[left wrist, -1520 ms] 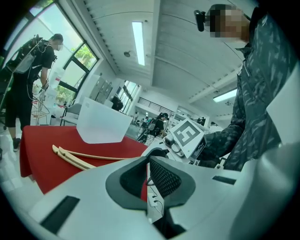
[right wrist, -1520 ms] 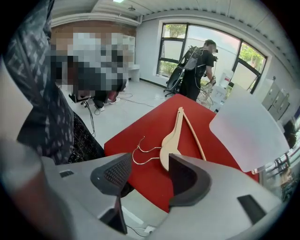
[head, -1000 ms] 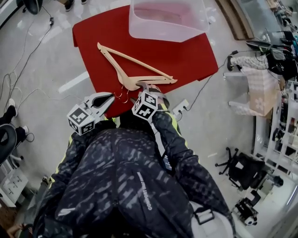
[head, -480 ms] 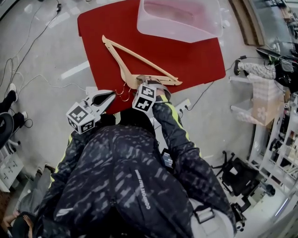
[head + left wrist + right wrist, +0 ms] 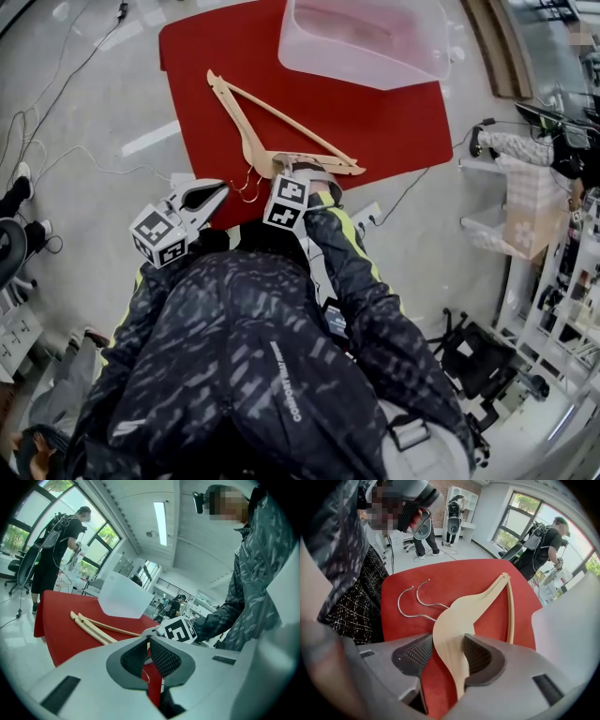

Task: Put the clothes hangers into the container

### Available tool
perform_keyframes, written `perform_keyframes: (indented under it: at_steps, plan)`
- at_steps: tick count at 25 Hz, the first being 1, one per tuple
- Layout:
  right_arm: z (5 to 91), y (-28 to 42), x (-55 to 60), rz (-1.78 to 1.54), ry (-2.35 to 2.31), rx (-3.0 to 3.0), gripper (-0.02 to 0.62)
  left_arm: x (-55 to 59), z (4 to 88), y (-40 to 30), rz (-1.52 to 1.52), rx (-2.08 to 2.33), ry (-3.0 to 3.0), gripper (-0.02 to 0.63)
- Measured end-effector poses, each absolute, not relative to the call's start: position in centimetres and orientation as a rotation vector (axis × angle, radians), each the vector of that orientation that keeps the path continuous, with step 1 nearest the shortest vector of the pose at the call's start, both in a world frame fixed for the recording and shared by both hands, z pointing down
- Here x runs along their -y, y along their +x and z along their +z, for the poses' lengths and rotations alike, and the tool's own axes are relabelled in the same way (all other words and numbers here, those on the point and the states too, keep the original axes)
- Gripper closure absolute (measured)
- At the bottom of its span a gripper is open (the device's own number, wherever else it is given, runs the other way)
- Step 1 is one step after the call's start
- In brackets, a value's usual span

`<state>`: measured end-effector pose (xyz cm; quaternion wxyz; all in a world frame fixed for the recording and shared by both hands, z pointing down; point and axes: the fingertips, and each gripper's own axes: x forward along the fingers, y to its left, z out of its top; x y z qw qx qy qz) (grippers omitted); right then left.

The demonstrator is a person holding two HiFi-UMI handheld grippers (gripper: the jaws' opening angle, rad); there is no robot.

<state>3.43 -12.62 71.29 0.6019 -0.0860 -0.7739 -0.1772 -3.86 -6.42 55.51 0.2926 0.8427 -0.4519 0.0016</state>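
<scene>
Head view: wooden clothes hangers (image 5: 281,122) lie on the red table (image 5: 403,127), just short of the clear container (image 5: 366,42). Left gripper view: the left gripper (image 5: 148,639) has its jaws pressed together, with nothing between them. Right gripper view: the right gripper (image 5: 447,641) has jaws that have just been closing and now pinch one hanger's shoulder.

**Concealed and Cropped Items**

The translucent plastic container (image 5: 309,58) is cut off by the head view's top edge. In the right gripper view only a blurred stretch of its wall shows at the right edge. Two pale wooden clothes hangers (image 5: 246,136) lie stacked, the lower one largely covered. The right gripper (image 5: 446,653), whose jaws have just been closing and now pinch the upper hanger, hides that hanger's near arm. The near edge of the red table (image 5: 187,52) lies behind the person's jacket (image 5: 262,356).
</scene>
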Motion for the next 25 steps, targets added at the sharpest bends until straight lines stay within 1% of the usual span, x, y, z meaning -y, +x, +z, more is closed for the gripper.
perform_keyframes:
  at_steps: [10,25]
  plan:
    - [70.8,3.5,13.3,-0.373,-0.132,1.845,0.394,6.7,55.3,-3.9,0.007,1.199,2.269,0.594]
    - [66.0,3.5,14.2,-0.499,0.079,1.905,0.399,6.2,54.3,-3.4,-0.005,1.172,2.320,0.594]
